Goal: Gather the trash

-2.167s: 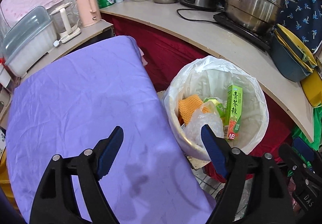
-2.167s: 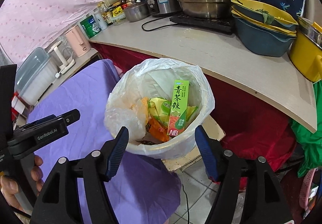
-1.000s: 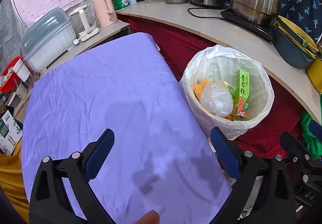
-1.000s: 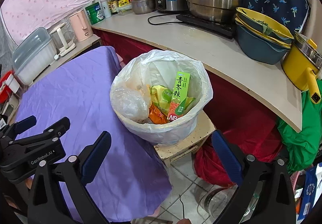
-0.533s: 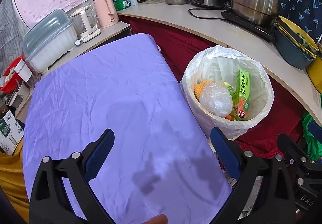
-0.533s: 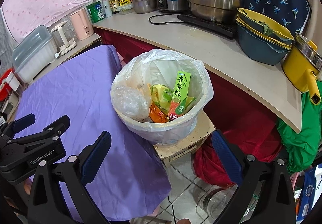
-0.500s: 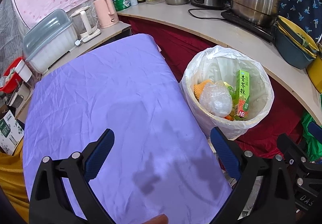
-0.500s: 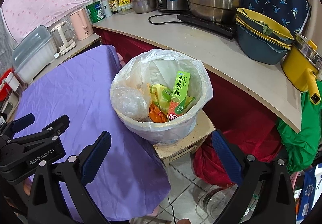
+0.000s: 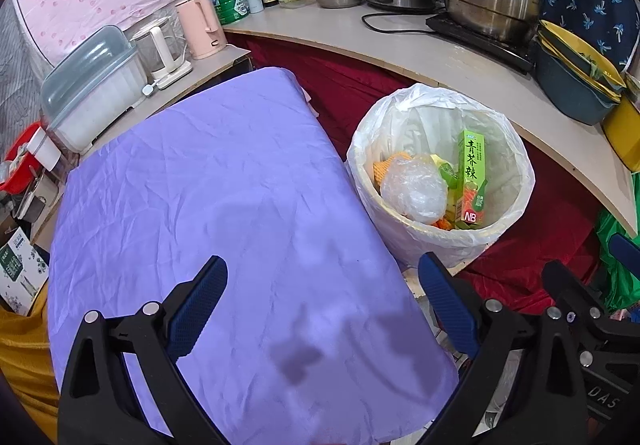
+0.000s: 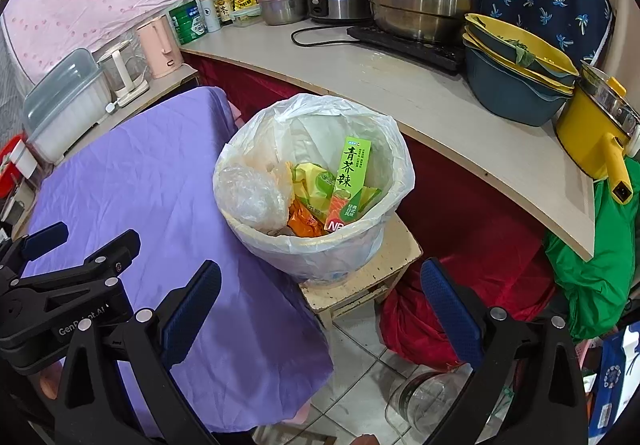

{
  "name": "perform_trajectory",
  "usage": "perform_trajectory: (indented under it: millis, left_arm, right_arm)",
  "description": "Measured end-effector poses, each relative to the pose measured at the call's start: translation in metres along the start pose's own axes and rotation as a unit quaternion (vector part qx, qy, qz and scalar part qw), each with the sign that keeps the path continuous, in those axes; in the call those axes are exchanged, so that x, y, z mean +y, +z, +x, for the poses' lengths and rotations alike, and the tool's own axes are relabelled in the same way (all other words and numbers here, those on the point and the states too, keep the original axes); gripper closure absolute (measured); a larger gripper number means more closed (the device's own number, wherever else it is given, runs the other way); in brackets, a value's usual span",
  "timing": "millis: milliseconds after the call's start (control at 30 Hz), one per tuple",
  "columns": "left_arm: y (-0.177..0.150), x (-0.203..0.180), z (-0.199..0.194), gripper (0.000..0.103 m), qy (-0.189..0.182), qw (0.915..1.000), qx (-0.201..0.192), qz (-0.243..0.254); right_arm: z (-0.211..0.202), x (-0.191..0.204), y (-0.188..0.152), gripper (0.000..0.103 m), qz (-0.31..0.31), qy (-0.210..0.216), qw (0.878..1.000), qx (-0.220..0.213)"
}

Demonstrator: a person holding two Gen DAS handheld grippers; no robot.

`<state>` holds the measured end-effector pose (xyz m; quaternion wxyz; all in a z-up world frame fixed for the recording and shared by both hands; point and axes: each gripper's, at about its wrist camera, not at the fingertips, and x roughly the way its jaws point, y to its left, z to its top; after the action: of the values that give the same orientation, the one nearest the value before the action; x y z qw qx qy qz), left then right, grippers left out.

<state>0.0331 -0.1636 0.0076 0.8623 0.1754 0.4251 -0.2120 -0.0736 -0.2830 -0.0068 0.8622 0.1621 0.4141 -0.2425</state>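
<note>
A round bin lined with a white plastic bag stands on a small stool beside the table. Inside it lie a green carton, a crumpled clear plastic bag and orange and yellow wrappers. My left gripper hovers open over the purple-covered table, with nothing between its blue pads. My right gripper is open too, in front of the bin and above the stool. The left gripper's body shows at the lower left of the right wrist view.
A curved counter behind the bin carries steel pots, a rice cooker, stacked bowls and a yellow pot. A pink kettle and plastic box stand at the left. Tiled floor, red cloth and a green bag lie lower right.
Over the last two seconds both grippers drew back from the bin and their jaws spread wider. In the last half second almost nothing has moved.
</note>
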Motion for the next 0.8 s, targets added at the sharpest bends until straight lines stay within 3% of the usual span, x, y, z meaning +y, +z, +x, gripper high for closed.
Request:
perform_trajectory:
  millis: [800]
  left_arm:
    - [-0.0071,-0.007,0.0022,0.011,0.007,0.9998,0.02,0.005]
  right_arm:
    - [0.0033,-0.0047,-0.0046,0.007,0.002,0.003,1.0,0.005]
